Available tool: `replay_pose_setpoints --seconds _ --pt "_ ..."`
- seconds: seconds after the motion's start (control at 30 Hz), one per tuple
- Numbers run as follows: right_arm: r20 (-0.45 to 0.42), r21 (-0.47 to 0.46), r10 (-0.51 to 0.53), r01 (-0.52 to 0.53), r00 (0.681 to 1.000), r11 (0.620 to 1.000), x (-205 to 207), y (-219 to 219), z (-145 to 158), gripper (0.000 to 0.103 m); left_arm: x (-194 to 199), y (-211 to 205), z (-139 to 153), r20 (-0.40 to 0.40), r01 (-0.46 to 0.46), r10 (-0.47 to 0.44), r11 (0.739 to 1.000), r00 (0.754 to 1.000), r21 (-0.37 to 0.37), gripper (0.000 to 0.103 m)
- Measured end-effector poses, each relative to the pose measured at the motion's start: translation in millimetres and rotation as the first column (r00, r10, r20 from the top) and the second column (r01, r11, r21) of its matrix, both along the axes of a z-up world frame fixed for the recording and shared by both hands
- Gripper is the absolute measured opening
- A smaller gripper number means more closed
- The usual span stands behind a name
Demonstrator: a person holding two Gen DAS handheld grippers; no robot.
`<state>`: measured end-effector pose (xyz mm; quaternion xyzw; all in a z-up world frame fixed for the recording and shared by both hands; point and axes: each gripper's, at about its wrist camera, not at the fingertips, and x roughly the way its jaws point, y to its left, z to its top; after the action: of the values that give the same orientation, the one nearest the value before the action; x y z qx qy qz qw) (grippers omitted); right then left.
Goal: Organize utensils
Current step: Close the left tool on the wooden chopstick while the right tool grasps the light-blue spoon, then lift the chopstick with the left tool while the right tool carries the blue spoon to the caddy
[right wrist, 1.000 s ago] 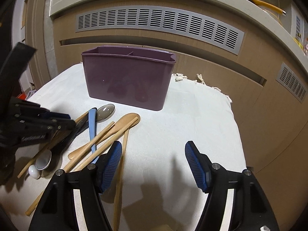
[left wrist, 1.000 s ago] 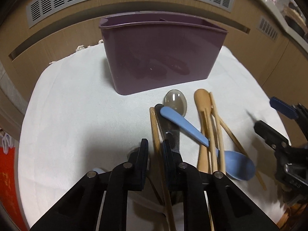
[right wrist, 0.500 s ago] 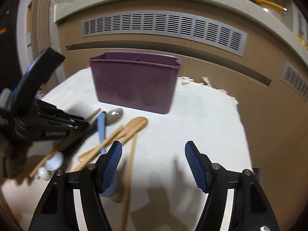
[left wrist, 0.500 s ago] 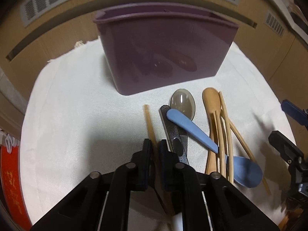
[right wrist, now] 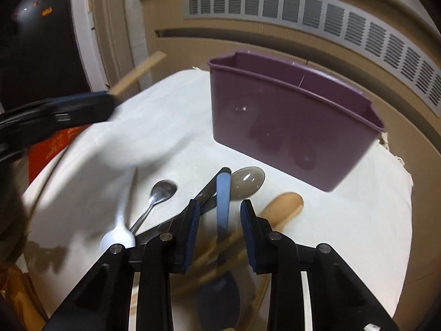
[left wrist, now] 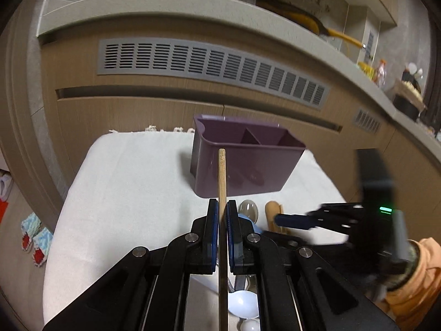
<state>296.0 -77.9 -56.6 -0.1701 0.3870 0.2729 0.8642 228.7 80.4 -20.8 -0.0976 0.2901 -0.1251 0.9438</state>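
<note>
Chopstick [left wrist: 222, 176] sits clamped in your left gripper [left wrist: 222, 218]; your right gripper [right wrist: 220, 220] hangs spread over the blue spoon [right wrist: 222, 193].

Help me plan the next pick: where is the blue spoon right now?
In the right wrist view the blue spoon lies on the white cloth between the right gripper's open fingers, its handle tip beside the grey spoon, in front of the purple caddy.

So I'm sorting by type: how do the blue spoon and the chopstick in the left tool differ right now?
The chopstick is thin, straight bare wood; the blue spoon is broader plastic with a bowl.
The chopstick is clamped in the left tool and lifted; the blue spoon lies on the cloth between the open right tool's fingers, ungripped.
Both are outside the purple bin.
</note>
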Motion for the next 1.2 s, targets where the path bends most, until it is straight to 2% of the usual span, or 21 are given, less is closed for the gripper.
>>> replay_pose_setpoints --seconds 0.13,0.27,0.3,0.33,0.43,0.5,0.77,0.83,0.93,1.03,1.2 --pt "-0.062 -0.034 -0.012 0.010 0.998 0.999 18 9 -14 0.029 -2 8 1 0.001 0.002 -0.002 0.999 1.000 -0.050 0.006" --pt "-0.099 -0.026 -0.001 -0.001 0.995 1.000 25 12 -24 0.028 -2 8 -1 -0.008 0.013 -0.013 0.998 1.000 -0.054 0.006" --pt "-0.118 -0.015 0.013 -0.015 0.993 1.000 26 13 -24 0.017 -2 7 -2 -0.013 0.016 -0.016 0.998 1.000 -0.055 0.006" --pt "-0.129 -0.009 0.024 -0.026 0.991 1.000 24 15 -23 0.011 -2 7 -2 -0.016 0.018 -0.019 0.998 1.000 -0.055 0.006" --pt "-0.100 -0.025 0.044 -0.047 0.994 0.999 15 16 -20 0.011 -5 7 1 -0.013 0.016 -0.017 0.998 1.000 -0.056 0.006" --pt "-0.082 -0.001 0.051 -0.052 0.995 0.999 4 11 -12 0.011 -10 7 5 -0.005 0.015 -0.016 0.998 1.000 -0.060 0.006" --pt "0.017 0.206 -0.009 0.006 1.000 0.979 -47 -43 48 0.009 -38 -10 27 0.067 0.050 -0.043 0.994 0.997 -0.099 0.006" --pt "0.065 0.261 -0.023 0.005 0.998 0.965 -61 -56 70 0.005 -44 -16 36 0.098 0.064 -0.053 0.992 0.994 -0.109 0.006" --pt "0.134 0.311 -0.039 -0.005 0.990 0.950 -73 -65 98 0.005 -49 -28 52 0.150 0.081 -0.066 0.992 0.986 -0.093 0.006" --pt "0.206 0.329 -0.060 -0.012 0.977 0.944 -77 -72 116 0.005 -46 -37 64 0.177 0.073 -0.059 0.995 0.982 -0.071 0.006" --pt "0.224 0.342 -0.086 0.004 0.971 0.940 -71 -80 125 0.005 -42 -42 71 0.195 0.075 -0.062 0.995 0.979 -0.060 0.006"
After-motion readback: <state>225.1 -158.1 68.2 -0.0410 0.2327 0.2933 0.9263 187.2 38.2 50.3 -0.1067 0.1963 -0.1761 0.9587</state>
